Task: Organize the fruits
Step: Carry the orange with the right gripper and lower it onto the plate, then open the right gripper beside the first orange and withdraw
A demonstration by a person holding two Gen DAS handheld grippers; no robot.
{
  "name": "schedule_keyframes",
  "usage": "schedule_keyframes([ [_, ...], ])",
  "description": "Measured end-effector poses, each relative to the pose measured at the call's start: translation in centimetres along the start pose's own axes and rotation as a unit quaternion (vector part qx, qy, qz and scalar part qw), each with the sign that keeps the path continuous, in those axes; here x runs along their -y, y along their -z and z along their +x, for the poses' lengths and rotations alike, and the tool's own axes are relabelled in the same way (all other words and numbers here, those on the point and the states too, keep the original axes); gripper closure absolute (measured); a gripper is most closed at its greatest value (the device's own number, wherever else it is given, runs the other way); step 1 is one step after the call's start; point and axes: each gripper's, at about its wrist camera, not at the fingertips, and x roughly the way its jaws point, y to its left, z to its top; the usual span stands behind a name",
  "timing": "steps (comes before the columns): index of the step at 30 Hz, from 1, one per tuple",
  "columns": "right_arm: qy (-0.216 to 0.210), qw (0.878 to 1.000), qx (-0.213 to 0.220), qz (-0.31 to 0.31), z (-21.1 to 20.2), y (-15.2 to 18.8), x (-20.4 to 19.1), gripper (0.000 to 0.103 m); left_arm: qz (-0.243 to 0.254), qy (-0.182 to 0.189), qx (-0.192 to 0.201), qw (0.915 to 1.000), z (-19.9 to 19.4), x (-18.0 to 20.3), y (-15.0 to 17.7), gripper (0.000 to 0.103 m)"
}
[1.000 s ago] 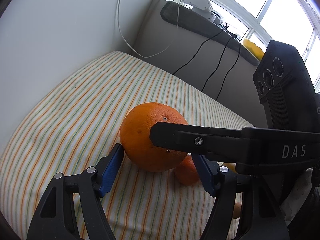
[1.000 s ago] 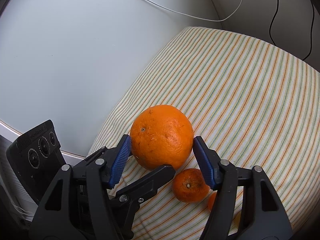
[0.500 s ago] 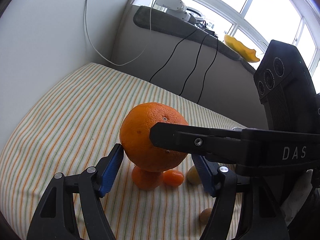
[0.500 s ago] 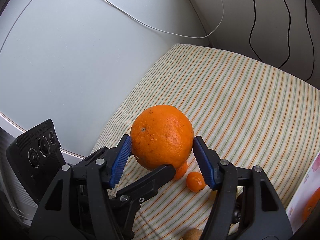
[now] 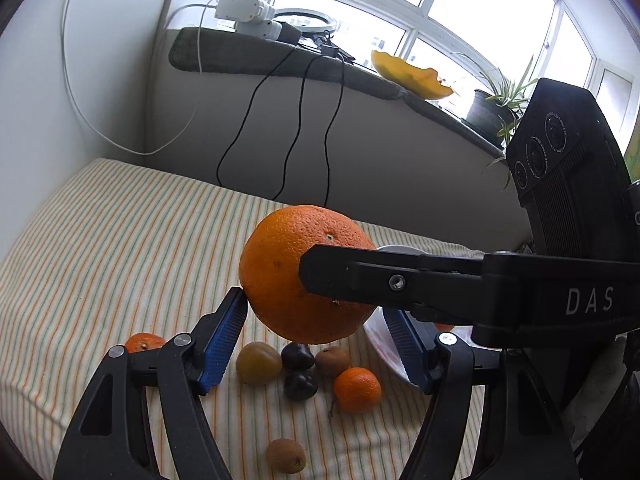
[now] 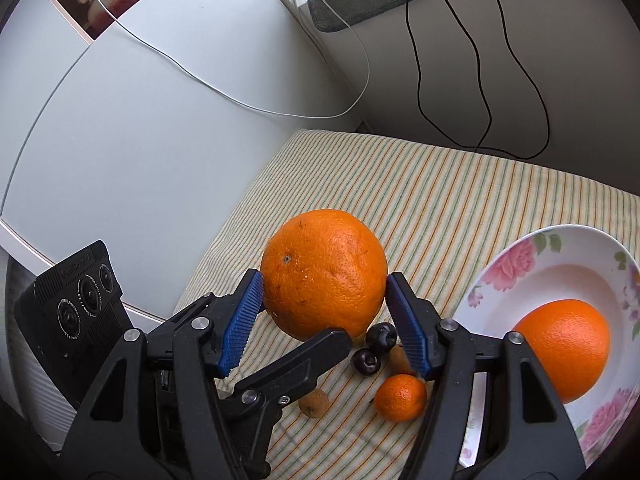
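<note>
Down below, the worktop [image 5: 100,260] has a striped cloth on it, and lots of little fruits lie there close together. There is a small orange one [image 5: 357,390], a yellow-brown one [image 5: 258,362], two dark round ones [image 5: 301,385] and a brown one [image 5: 333,360]. One more brown fruit [image 5: 286,455] lies a bit apart, nearer the camera. Another small orange fruit [image 5: 144,343] peeks out behind the left gripper's finger.

To the right is a white plate [image 6: 516,264] with pink flowers on its rim. A second orange [image 6: 564,342] sits in it. Black wires [image 6: 480,80] and a white wire [image 6: 224,88] hang down the wall behind. A green plant [image 5: 500,96] stands on the window ledge.

The big orange [image 6: 324,276] is up in the air, over the little fruits and beside the plate. The right gripper [image 6: 324,292] is wide apart, and its two blue pads press on both sides of the big orange. The left gripper [image 5: 314,320] comes at it from another side. Its blue pads sit against the big orange too, so it looks like it is squeezing it as well. One black finger of the right gripper crosses in front of the big orange in the left view and hides part of it.
</note>
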Motion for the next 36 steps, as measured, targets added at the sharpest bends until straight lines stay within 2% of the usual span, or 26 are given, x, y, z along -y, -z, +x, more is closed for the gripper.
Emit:
schedule_keyframes([
  [15,0.058,0.996,0.057,0.039,-10.1,3.2,6.3,0.036,0.062,0.068,-0.02,0.9955,3.4,9.5,-0.2,0.033],
  [27,0.094,0.988,0.087,0.088,-13.5,4.0,12.0,0.036,0.097,0.108,-0.054,0.988,7.5,15.0,-0.3,0.033],
  [36,0.101,0.984,0.081,0.12,-13.4,5.1,15.1,0.037,0.111,0.109,-0.082,0.9844,9.7,16.5,0.5,0.033],
])
